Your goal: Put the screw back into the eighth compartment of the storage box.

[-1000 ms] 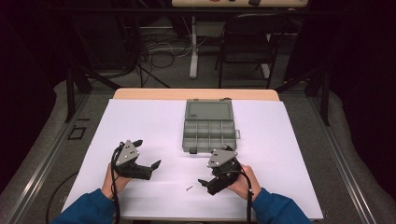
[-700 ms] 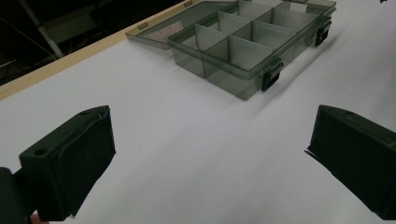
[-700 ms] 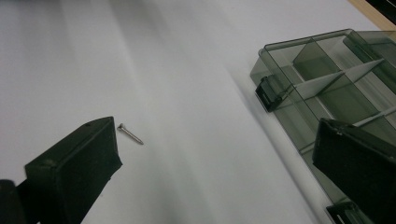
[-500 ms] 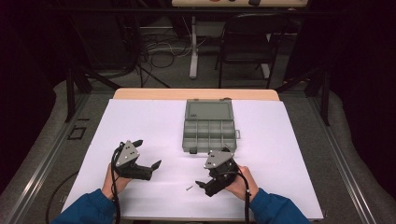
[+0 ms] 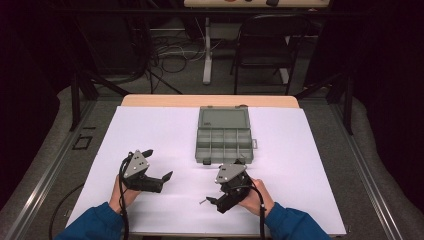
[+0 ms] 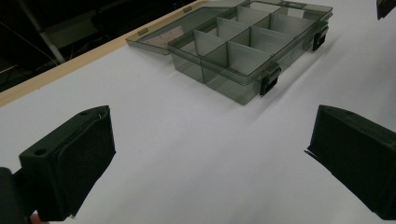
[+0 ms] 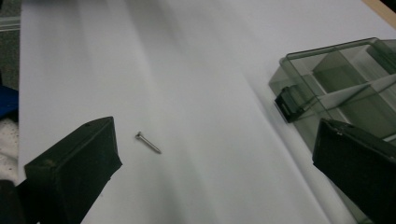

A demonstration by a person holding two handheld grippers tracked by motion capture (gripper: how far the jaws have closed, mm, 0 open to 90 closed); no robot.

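A smoky clear compartment box (image 5: 224, 145) lies open at the centre of the white sheet, its lid (image 5: 223, 119) folded flat behind it; the compartments (image 6: 243, 44) look empty. A small screw (image 5: 202, 202) lies loose on the sheet near the front edge. My right gripper (image 5: 222, 184) stands open just right of the screw (image 7: 148, 142), which lies between the jaws close to the left one; the box's front latch (image 7: 290, 105) is by the other jaw. My left gripper (image 5: 158, 164) is open and empty, left of the box, facing it (image 6: 212, 116).
The white sheet (image 5: 150, 130) covers the table, with a wooden strip (image 5: 210, 100) bare at the far edge. Behind the table are a folding chair (image 5: 265, 45), a stand leg and floor cables. Blue sleeves (image 5: 95, 225) come in at the bottom.
My right gripper has slid slightly left toward the screw. The left gripper and the box have stayed put.
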